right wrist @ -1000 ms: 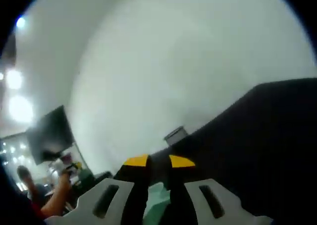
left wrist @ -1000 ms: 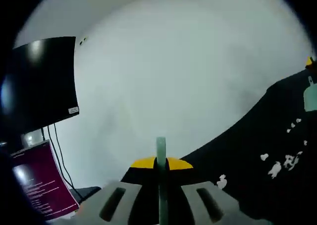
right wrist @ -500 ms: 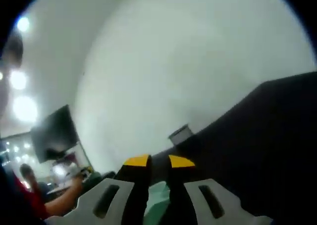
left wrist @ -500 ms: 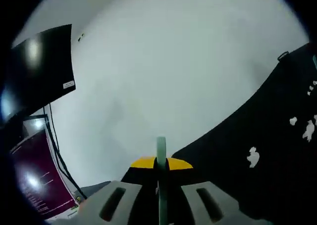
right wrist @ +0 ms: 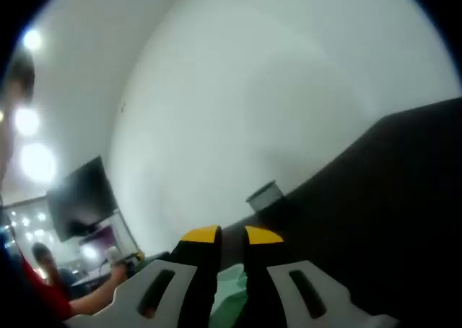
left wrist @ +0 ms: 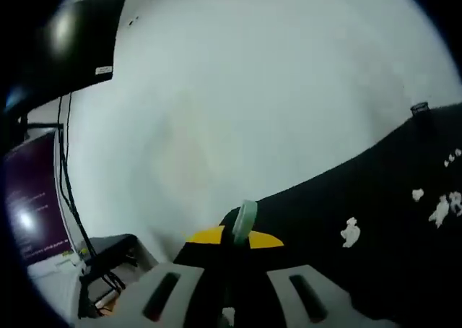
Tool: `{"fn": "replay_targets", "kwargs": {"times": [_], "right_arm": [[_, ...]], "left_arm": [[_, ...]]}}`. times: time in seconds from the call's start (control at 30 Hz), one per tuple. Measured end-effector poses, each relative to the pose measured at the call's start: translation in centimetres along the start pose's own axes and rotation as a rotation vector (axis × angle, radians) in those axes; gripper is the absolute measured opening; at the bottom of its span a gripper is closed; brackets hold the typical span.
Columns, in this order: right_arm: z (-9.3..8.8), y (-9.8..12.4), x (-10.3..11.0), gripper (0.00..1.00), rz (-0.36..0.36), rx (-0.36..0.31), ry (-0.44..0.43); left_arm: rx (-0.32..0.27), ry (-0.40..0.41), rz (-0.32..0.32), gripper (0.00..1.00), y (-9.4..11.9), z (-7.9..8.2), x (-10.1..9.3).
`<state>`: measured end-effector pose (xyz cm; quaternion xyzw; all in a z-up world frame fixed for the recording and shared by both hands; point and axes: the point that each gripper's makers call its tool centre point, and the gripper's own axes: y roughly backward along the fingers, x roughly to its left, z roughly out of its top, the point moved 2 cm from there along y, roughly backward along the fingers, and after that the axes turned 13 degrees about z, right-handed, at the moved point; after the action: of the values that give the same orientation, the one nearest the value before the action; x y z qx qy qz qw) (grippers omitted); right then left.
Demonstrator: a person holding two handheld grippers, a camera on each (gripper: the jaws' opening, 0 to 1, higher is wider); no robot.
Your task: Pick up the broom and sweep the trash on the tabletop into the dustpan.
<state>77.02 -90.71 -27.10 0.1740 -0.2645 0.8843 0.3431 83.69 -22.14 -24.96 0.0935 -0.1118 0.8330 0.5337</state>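
Note:
My left gripper (left wrist: 234, 238) is shut on a thin pale green handle (left wrist: 244, 220) that pokes up between the yellow-tipped jaws, leaning a little right. Whether it belongs to the broom or the dustpan is hidden. Beyond it lies the black tabletop (left wrist: 375, 270), with white scraps of trash (left wrist: 350, 232) and more scraps (left wrist: 439, 209) toward the right. My right gripper (right wrist: 232, 235) is shut on a wider pale green plastic piece (right wrist: 227, 298), most of it hidden low between the jaws, over the black tabletop (right wrist: 390, 219).
A white wall fills the background. A dark monitor (left wrist: 72, 46), a purple screen (left wrist: 29, 212) and cables (left wrist: 108, 270) stand left of the table. A small grey object (right wrist: 261, 194) sits at the table's far edge. A person's arm (right wrist: 94, 292) and another monitor (right wrist: 79, 205) show at lower left.
The left gripper view has swung and rolled, so the monitor and scraps sit elsewhere in the picture. The green handle, upright before, now leans right. The right gripper view has barely shifted.

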Motion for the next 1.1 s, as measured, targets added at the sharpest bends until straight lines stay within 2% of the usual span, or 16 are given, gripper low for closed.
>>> {"fn": "replay_targets", "kwargs": {"times": [0.1,0.27,0.33,0.4,0.47,0.53,0.6,0.63,0.7,0.77,0.87,0.93,0.97,1.03,1.07,1.1], "right_arm": [[-0.1,0.0,-0.1,0.15,-0.004,-0.001,-0.007],[-0.1,-0.1,-0.1,0.15,-0.006,0.001,-0.009],[-0.1,-0.1,-0.1,0.15,-0.005,0.001,-0.008],[-0.1,0.0,-0.1,0.15,-0.004,0.001,-0.008],[-0.2,0.0,-0.1,0.14,-0.006,0.003,-0.006],[-0.2,0.0,0.0,0.14,-0.006,0.005,-0.004],[-0.3,0.0,0.0,0.14,-0.007,0.008,-0.002],[-0.3,0.0,0.0,0.14,-0.007,0.009,0.000],[-0.3,0.0,0.0,0.14,-0.006,0.011,0.004],[-0.3,-0.1,0.0,0.14,-0.005,0.012,0.007],[-0.3,0.0,0.1,0.14,-0.003,0.012,0.008],[-0.3,0.0,0.1,0.14,-0.001,0.009,0.007],[-0.3,0.0,0.1,0.14,0.000,0.009,0.007],[-0.2,0.0,0.0,0.14,0.001,0.009,0.008],[-0.2,0.0,0.0,0.14,0.001,0.009,0.009],[-0.2,0.0,0.0,0.14,0.001,0.010,0.010]], "left_arm": [[-0.016,0.130,-0.019,0.07,1.2,1.0,0.0],[-0.022,0.204,-0.047,0.07,2.5,2.7,0.0],[-0.031,0.286,-0.073,0.07,2.8,3.4,-0.4],[-0.007,0.240,-0.049,0.06,2.8,3.3,-0.1],[-0.032,0.224,-0.047,0.06,3.1,4.0,-0.2],[-0.052,0.225,-0.057,0.04,3.6,5.2,-0.1],[-0.106,0.265,-0.081,0.04,4.2,7.2,-0.3],[-0.117,0.249,-0.077,0.04,4.5,7.9,-0.3],[-0.145,0.136,-0.037,0.04,4.8,9.4,0.1],[-0.172,0.082,-0.003,0.04,4.7,10.2,0.7],[-0.166,0.019,0.037,0.04,4.2,10.0,1.4],[-0.137,-0.052,0.068,0.04,3.4,8.9,2.0],[-0.104,-0.084,0.077,0.04,2.8,7.8,2.1],[-0.073,-0.058,0.052,0.04,2.0,6.2,1.9],[-0.047,-0.001,0.036,0.04,1.7,5.1,1.5],[-0.026,0.019,0.024,0.04,1.2,4.2,1.5]]}}
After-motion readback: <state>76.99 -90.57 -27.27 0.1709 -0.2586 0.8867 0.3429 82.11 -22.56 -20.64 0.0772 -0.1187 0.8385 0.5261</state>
